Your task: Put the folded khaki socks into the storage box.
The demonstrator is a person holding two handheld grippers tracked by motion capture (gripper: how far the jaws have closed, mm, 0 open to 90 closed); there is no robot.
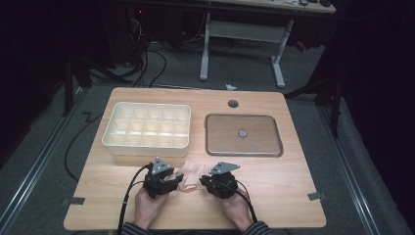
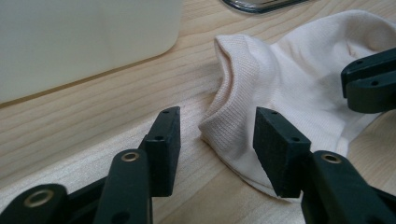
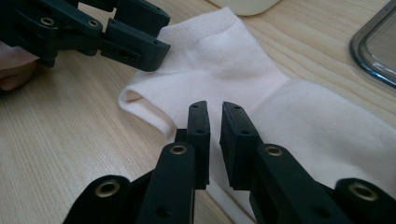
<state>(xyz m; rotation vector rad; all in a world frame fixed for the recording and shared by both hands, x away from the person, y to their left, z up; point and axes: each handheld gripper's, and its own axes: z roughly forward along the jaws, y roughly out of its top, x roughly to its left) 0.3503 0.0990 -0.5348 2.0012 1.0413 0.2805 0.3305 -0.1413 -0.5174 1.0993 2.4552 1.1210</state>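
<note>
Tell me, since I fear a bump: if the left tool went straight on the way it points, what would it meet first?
Most likely the sock: its ribbed cuff lies just ahead of the left tool, between the open jaws. Beyond it sits the right tool, though depth is hard to judge.

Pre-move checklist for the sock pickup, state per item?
1. Sock flat on table, between both tongs: ok.
2. Left tongs straddle the cuff, jaws apart, pads not pressing: not ok for lifting.
3. Right tongs nearly closed over the sock; whether fabric is pinched: cannot tell.
4. Two tongs apart from each other, no clash: ok.
5. Tray compartments empty: ok.
6. Lid lies beside the tray, not on the sock: ok.
</note>
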